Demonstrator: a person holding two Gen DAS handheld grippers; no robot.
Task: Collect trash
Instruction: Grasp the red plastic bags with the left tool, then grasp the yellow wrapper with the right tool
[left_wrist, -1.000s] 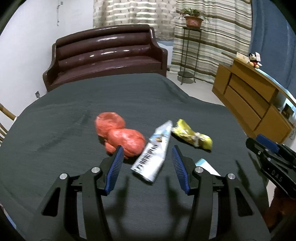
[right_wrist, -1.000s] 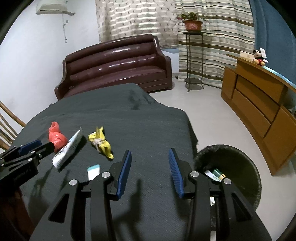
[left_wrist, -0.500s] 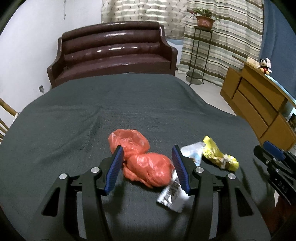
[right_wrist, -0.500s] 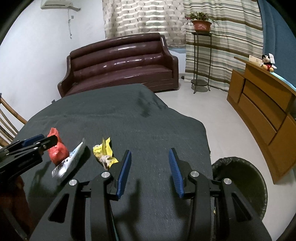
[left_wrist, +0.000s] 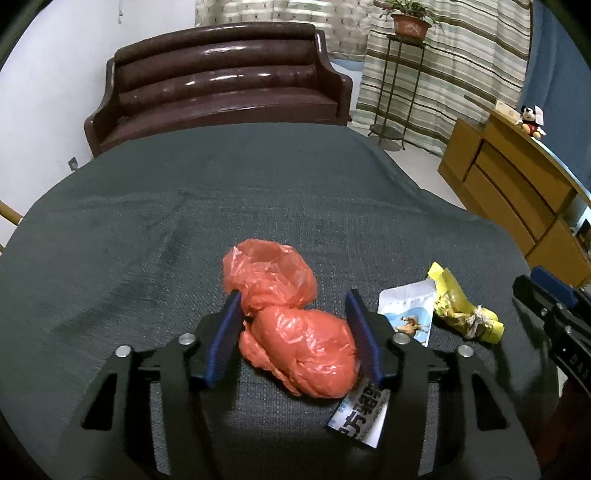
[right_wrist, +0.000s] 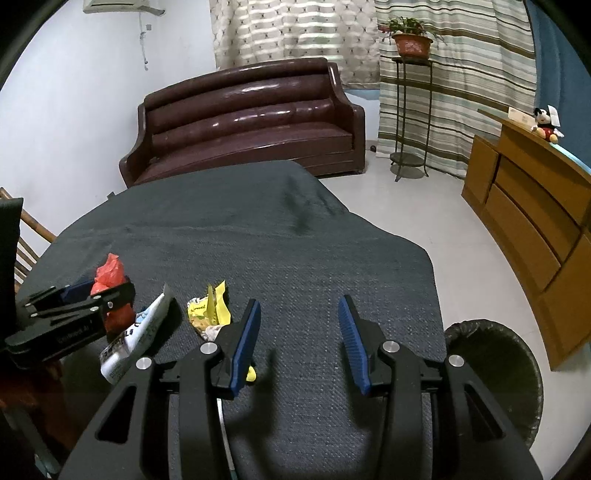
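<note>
The left tongs, closing but still open, straddle the red bag; its slippery plastic could squirt out or drag the white packet along. The right tongs hang open and empty.

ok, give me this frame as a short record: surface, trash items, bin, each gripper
surface: table under a dark grey cloth
trash: red plastic bag, white printed wrapper, yellow wrapper
bin: black-lined trash bin on the floor off the table's right edge
left gripper: jaws astride the red plastic bag, just closing in; right pad touching it, left pad looks apart
right gripper: open, nothing between the jaws, yellow wrapper just left of it
</note>
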